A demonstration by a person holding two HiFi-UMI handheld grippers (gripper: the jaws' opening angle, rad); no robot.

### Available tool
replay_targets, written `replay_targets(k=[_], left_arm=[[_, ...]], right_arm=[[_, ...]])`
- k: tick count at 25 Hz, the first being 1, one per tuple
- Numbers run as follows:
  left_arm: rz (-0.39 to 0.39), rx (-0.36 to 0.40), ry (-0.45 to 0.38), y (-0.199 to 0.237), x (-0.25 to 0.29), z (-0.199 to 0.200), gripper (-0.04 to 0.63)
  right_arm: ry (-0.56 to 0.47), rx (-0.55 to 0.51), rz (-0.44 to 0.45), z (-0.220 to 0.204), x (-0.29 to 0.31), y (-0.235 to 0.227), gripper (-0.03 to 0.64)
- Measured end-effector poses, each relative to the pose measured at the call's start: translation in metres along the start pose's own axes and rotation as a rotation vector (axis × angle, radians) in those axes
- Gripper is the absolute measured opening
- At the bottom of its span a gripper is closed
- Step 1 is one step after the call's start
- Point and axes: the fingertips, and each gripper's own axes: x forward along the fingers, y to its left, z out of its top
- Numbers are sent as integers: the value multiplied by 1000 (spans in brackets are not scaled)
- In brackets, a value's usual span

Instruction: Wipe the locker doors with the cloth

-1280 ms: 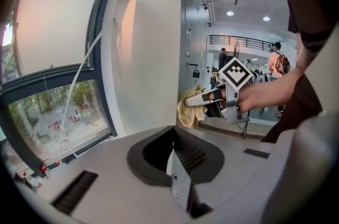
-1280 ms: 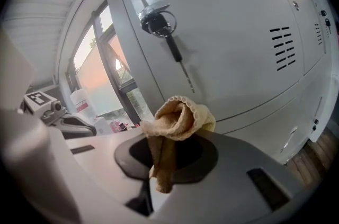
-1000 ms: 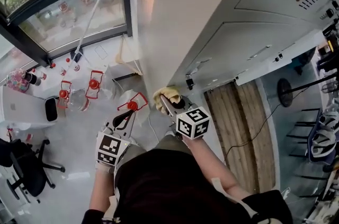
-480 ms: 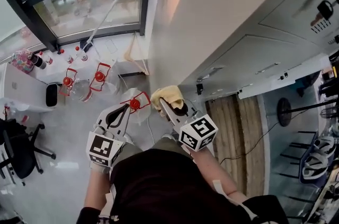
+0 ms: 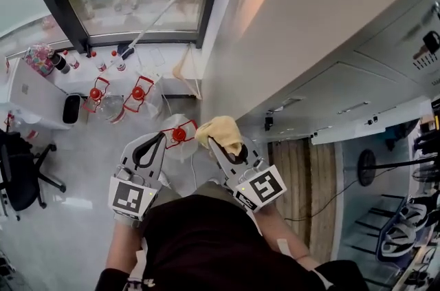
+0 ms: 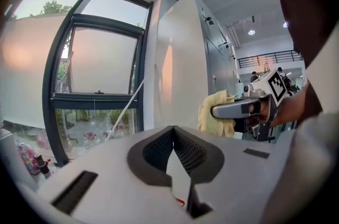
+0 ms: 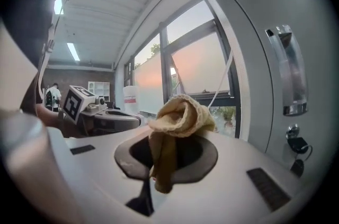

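Right gripper (image 5: 222, 145) clamps a yellow cloth (image 5: 218, 131) beside the lockers (image 5: 323, 14), apparently touching no door (image 7: 275, 64). Left gripper (image 5: 148, 149) is closed and empty. Wiping likely remains.

**Yellow cloth, pale grey lockers**

The cloth (image 5: 218, 131) is soft yellow. The locker doors (image 5: 330, 28) are pale grey, with an orange glow toward 12 o'clock. The left tongs (image 5: 159, 142) and right tongs (image 5: 221, 145) are white with black pads. Their cubes (image 5: 261, 186) bear black-and-white squares. At 10 o'clock, clear jugs (image 5: 137, 93) have red tops.
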Motion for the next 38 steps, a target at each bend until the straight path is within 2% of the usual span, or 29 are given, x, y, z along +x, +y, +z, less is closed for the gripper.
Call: replay_targets(k=[8,18,24,28,38], left_arm=[[39,-1,2,0,-8,-5,9],[53,-10,14,0,-11,-10,9],[43,2,34,-5,-7,-14,9],[38,11,17,-6,-5,-13,9],[35,-6,33,-10,-1,-14,8]], right_arm=[[11,-57,-2,-4,5,8,54],[43,-27,6,-14,7,9,52],[37,-6,-5,-15,4,4,52],[39,0,-8,-16,2,2,52],[39,17,-9,-19,-1,-3,52]])
